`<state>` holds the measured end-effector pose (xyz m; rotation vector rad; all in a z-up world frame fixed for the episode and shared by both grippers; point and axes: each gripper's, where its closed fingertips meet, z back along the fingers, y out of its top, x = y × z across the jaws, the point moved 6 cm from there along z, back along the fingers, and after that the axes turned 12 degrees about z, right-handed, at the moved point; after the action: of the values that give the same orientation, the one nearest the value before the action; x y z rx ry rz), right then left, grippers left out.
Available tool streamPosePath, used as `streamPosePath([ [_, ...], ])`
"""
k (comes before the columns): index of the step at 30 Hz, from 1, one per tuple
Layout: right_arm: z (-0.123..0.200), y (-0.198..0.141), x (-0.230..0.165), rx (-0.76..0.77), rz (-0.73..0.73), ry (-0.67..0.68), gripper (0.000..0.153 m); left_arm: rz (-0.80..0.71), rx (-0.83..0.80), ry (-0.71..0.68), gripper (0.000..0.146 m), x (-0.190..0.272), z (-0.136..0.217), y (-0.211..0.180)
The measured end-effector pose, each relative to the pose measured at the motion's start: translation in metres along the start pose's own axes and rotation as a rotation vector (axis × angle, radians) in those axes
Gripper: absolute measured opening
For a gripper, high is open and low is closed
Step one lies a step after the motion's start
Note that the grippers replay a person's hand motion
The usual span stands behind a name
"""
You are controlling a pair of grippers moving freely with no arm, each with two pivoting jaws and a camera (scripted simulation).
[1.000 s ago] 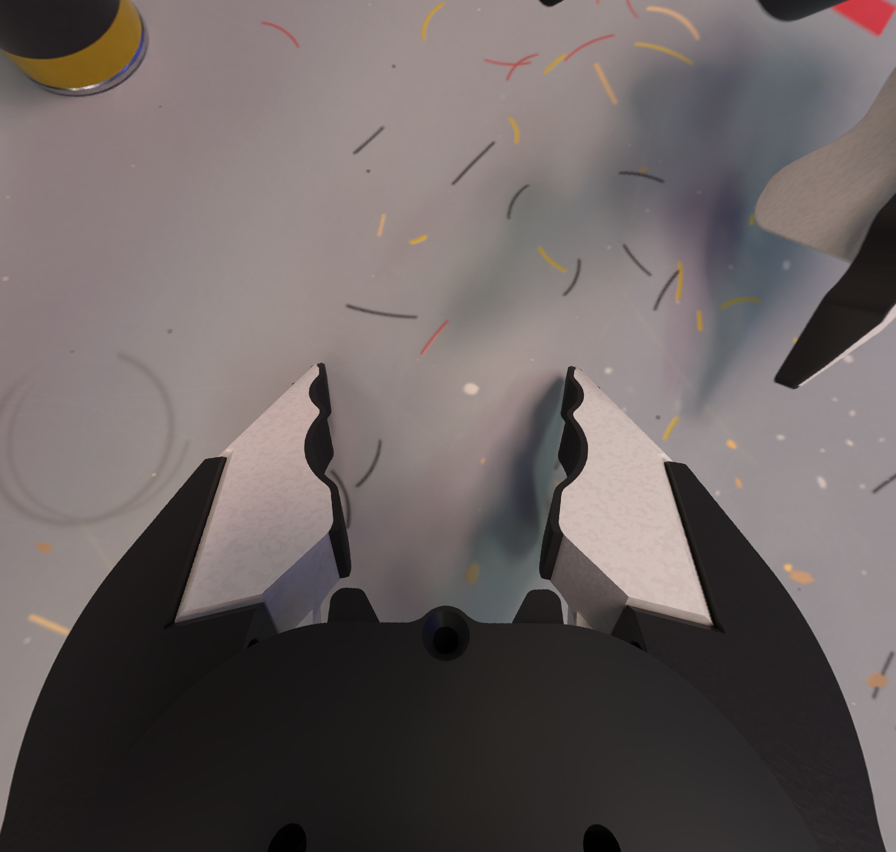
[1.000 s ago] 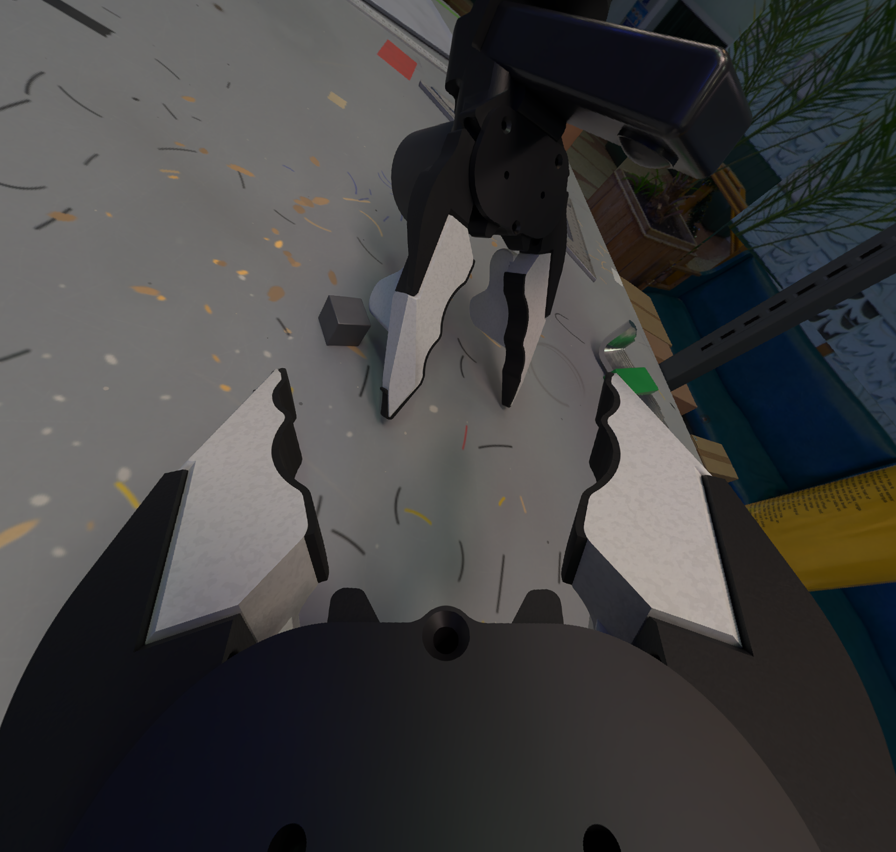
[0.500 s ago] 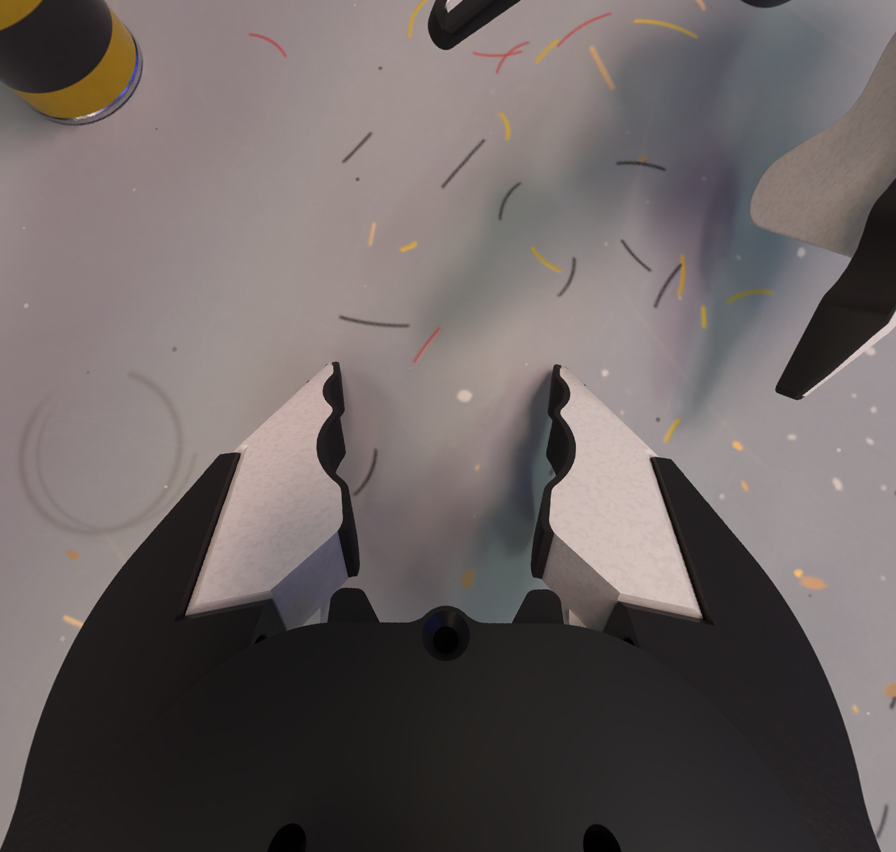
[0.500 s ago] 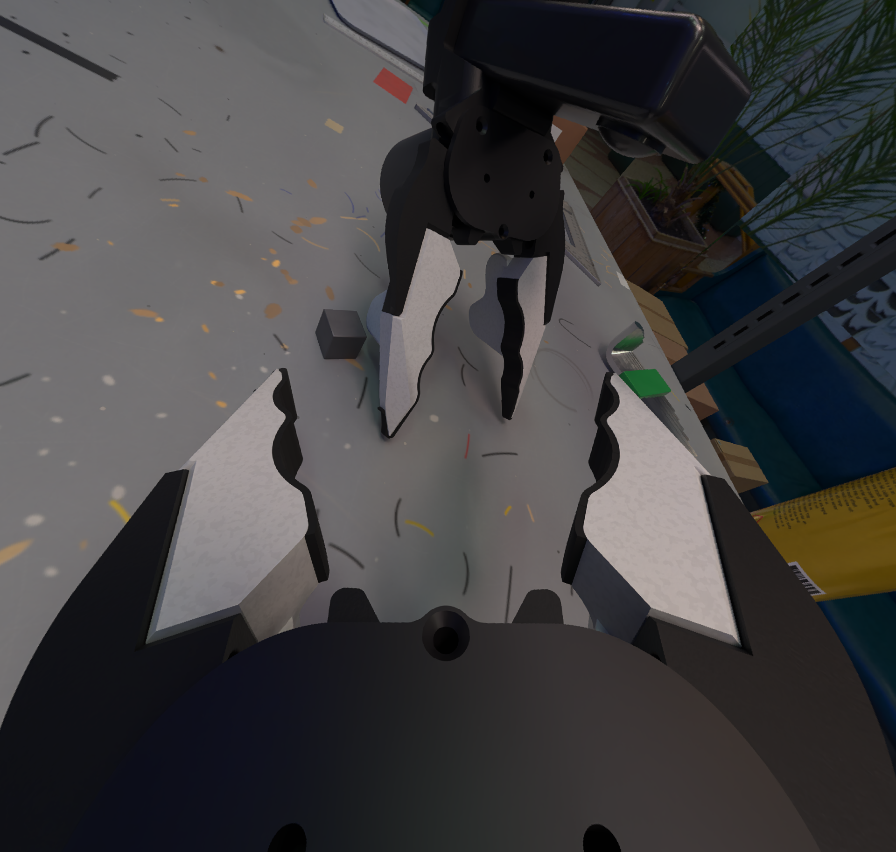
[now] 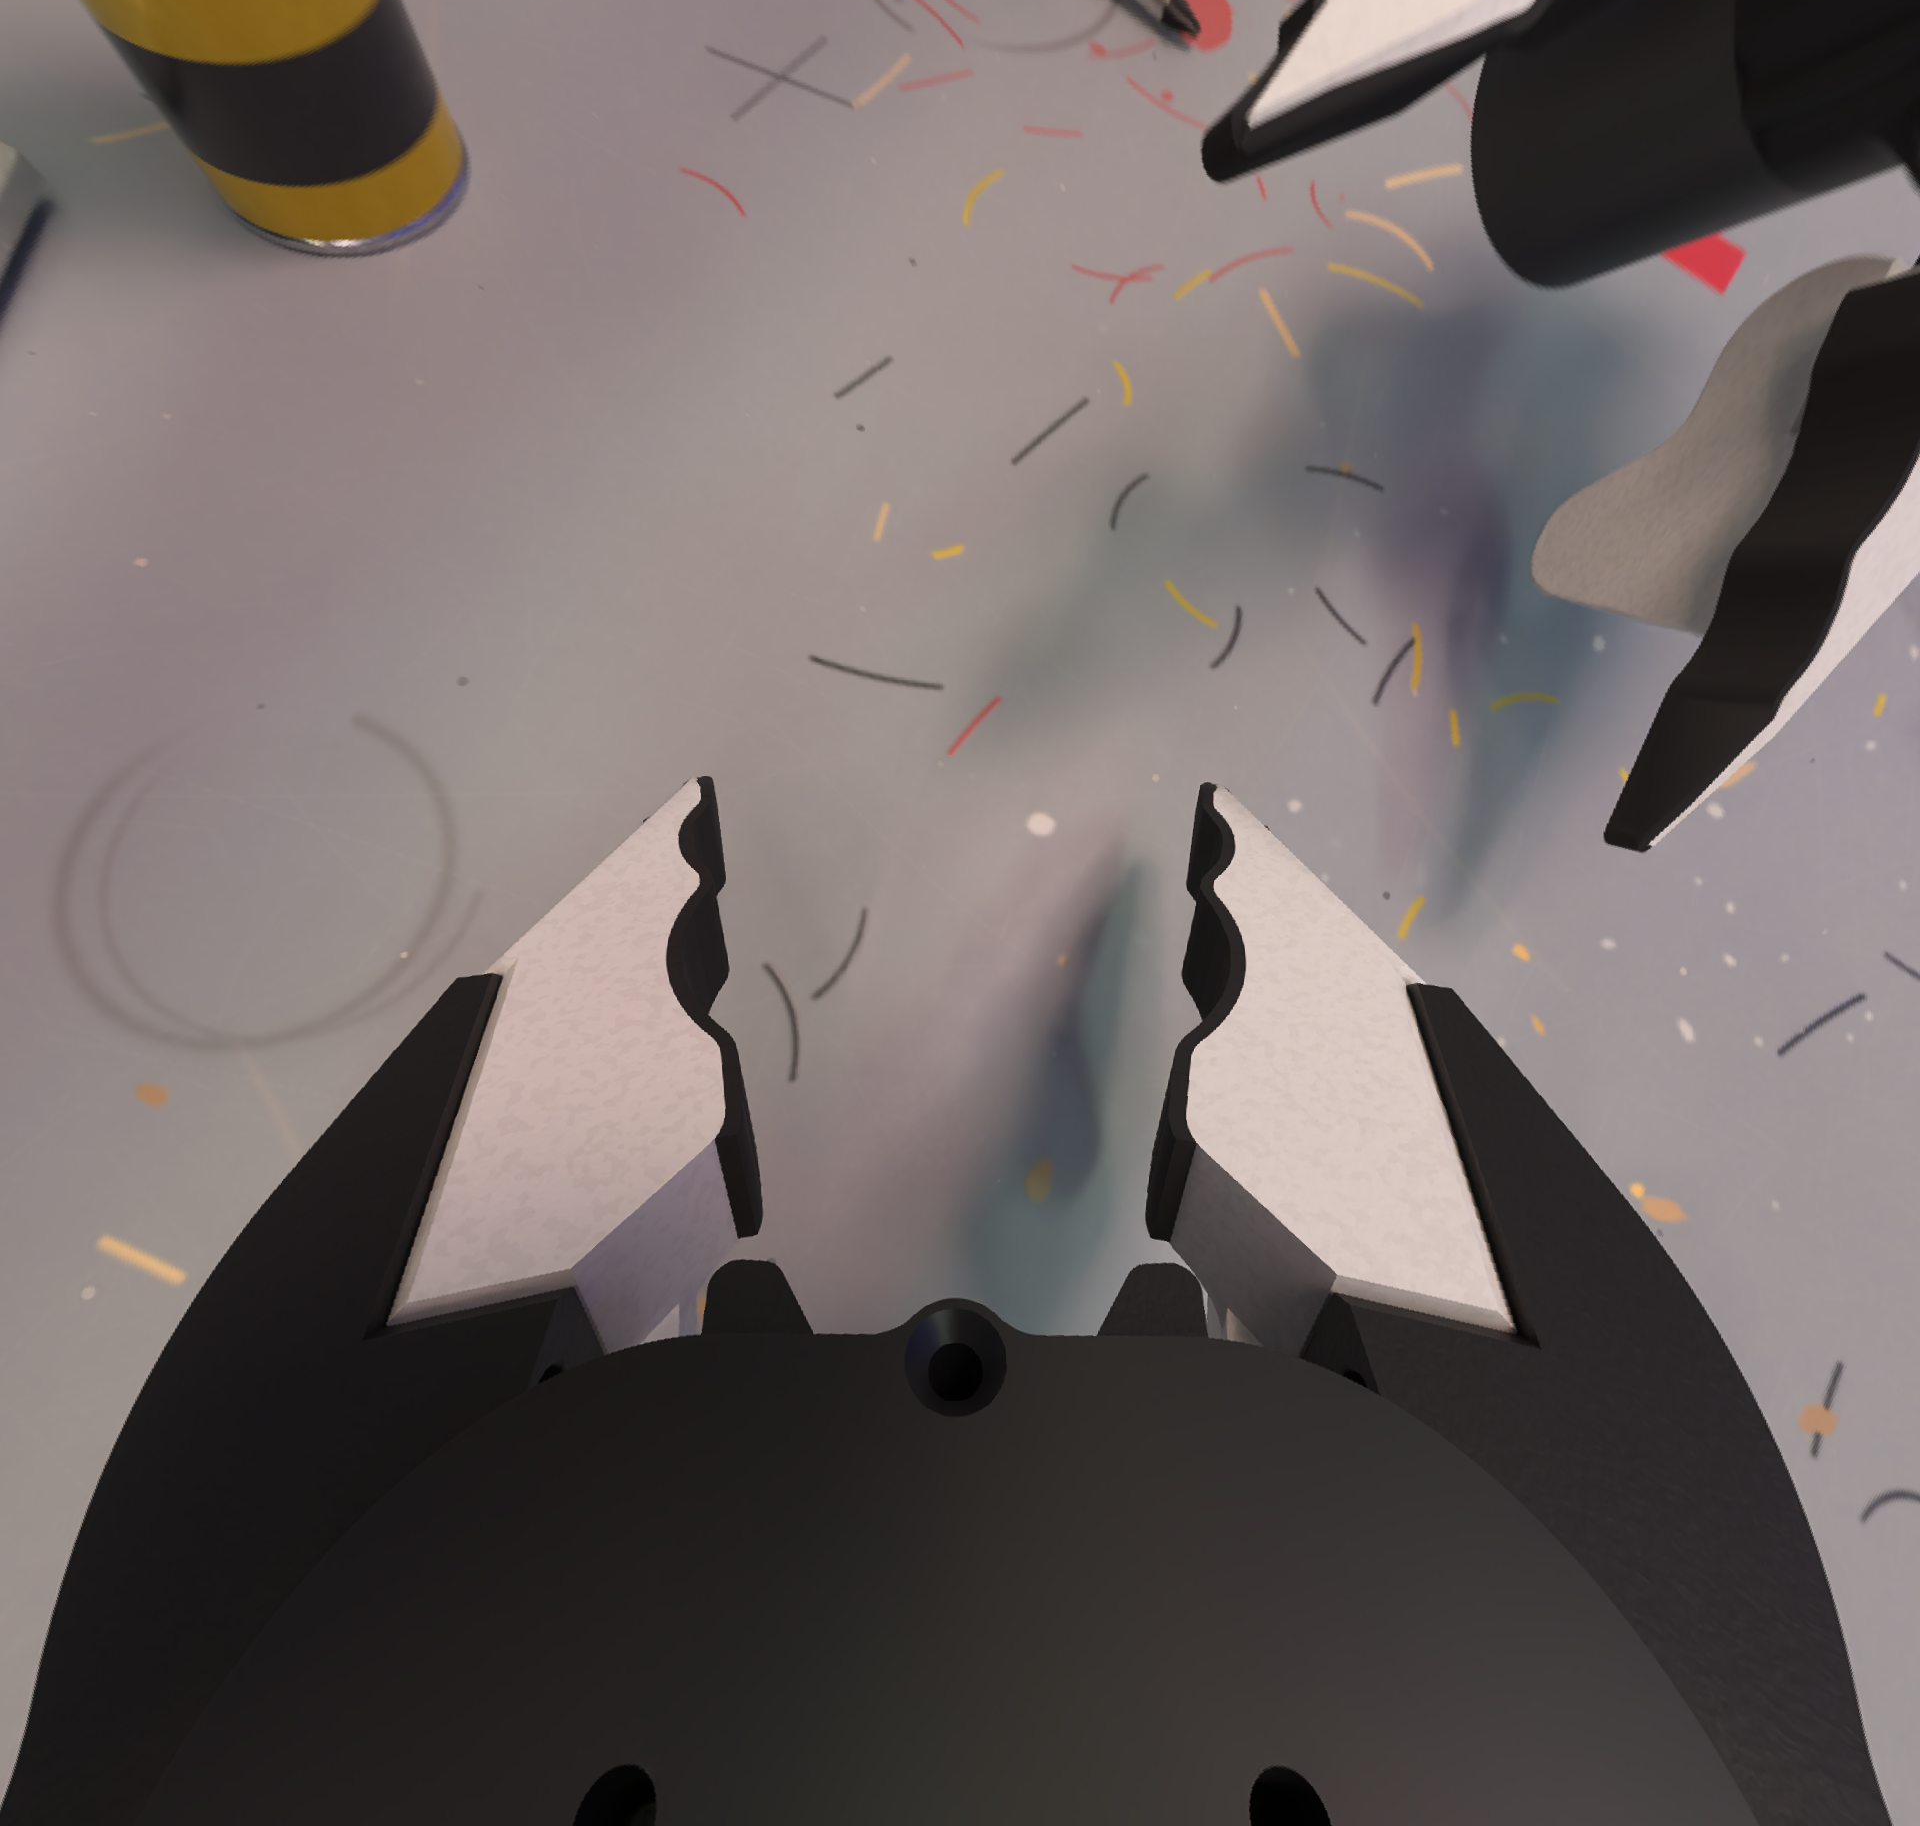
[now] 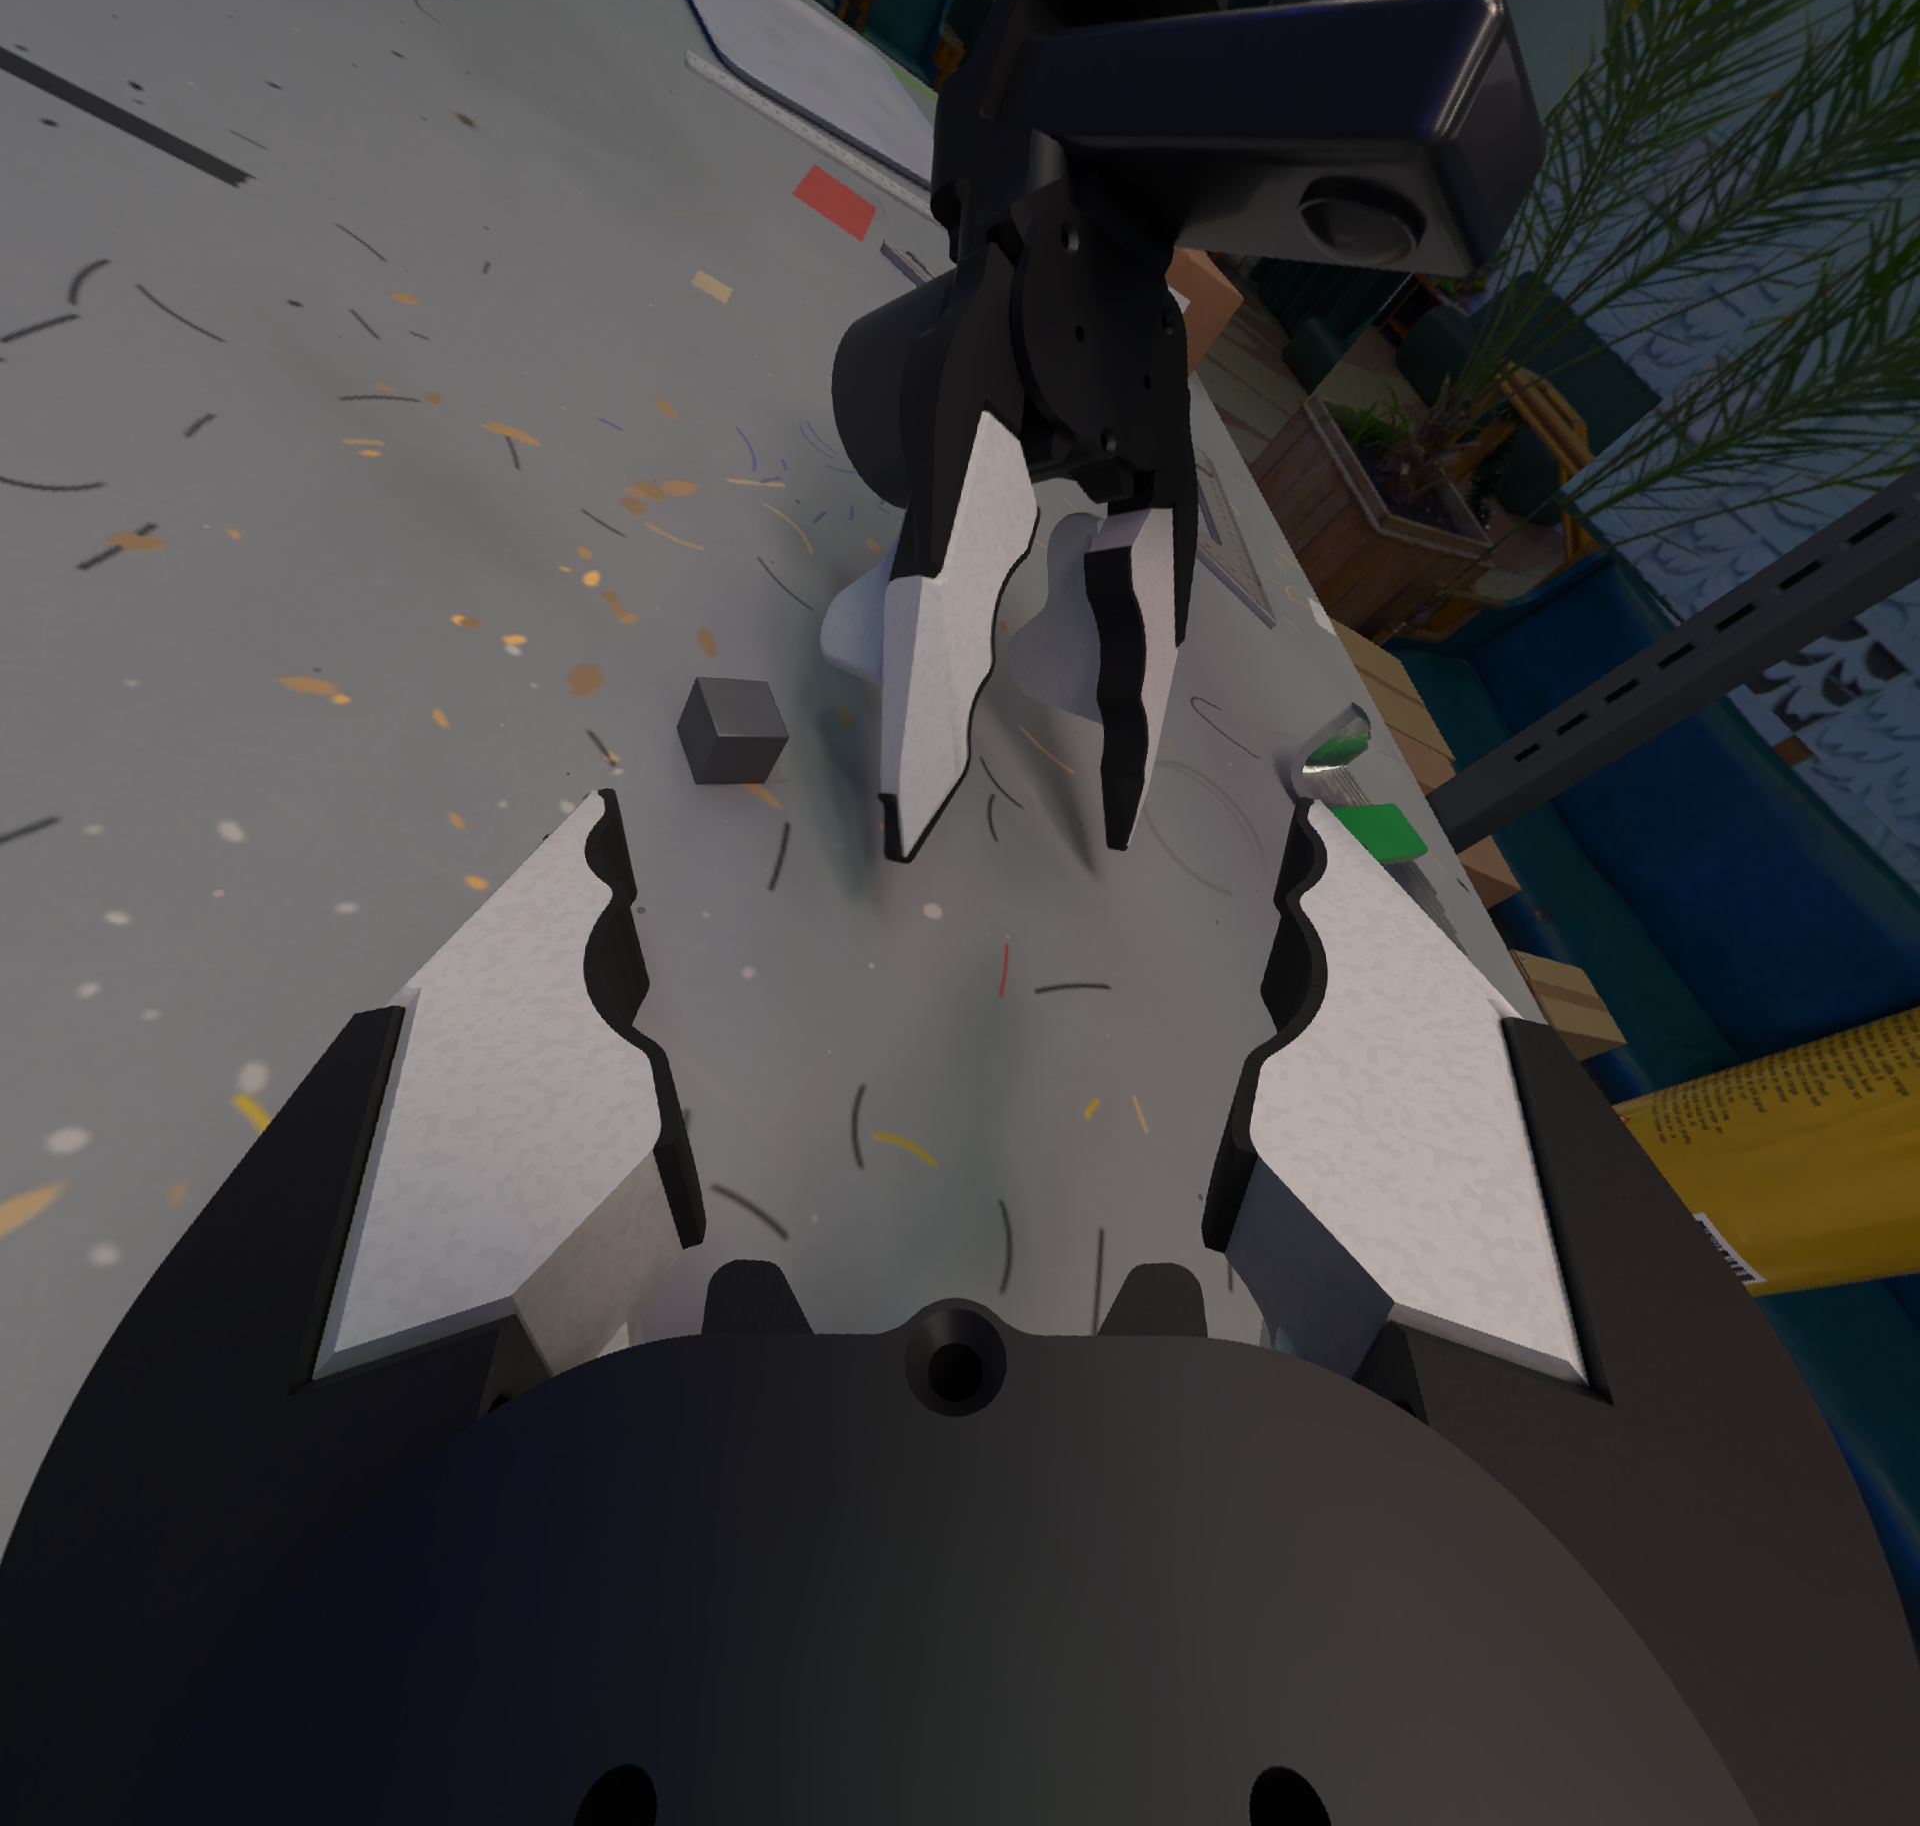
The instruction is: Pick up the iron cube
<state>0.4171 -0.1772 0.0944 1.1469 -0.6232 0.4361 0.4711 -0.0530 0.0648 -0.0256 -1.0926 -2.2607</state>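
A grey speckled desk (image 6: 312,529) lies beyond the fingers; rightward stand a wooden planter (image 6: 1382,529), blue seating (image 6: 1714,841) and a dark slotted beam (image 6: 1683,675).

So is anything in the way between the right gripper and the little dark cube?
Nothing visible is. The small dark grey iron cube sits on bare speckled grey table, just ahead-left of the right gripper. The left gripper hangs beside it, not across the path.

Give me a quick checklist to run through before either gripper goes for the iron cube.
1. Iron cube in sight: ok in the right wrist view, not ok in the left.
2. Cube free on the table, untouched: ok.
3. Left gripper jaws apart, empty: ok.
4. Right gripper jaws apart, empty: ok.
5. Left gripper lined up over cube: not ok, cube sits beside its fingertips.
6. Yellow can clear of the cube: cannot tell.
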Motion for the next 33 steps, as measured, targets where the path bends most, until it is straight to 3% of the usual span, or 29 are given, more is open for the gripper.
streamPosePath([
  [7, 0.0, -0.001, 0.0, 0.014, -0.009, -0.001, 0.123, -0.127, -0.11, 0.082, 0.091, 0.01, -0.013, -0.008],
  [16, 0.003, -0.005, 0.003, 0.022, -0.008, 0.04, 0.123, -0.131, -0.121, 0.032, 0.09, 0.01, -0.014, -0.009],
  [22, 0.003, -0.003, 0.001, 0.015, 0.014, 0.035, 0.123, -0.184, -0.139, 0.13, 0.093, 0.014, -0.011, -0.006],
  [33, 0.0, -0.002, 0.001, 0.032, 0.007, 0.019, 0.123, -0.188, -0.139, 0.124, 0.091, 0.018, -0.014, -0.005],
])
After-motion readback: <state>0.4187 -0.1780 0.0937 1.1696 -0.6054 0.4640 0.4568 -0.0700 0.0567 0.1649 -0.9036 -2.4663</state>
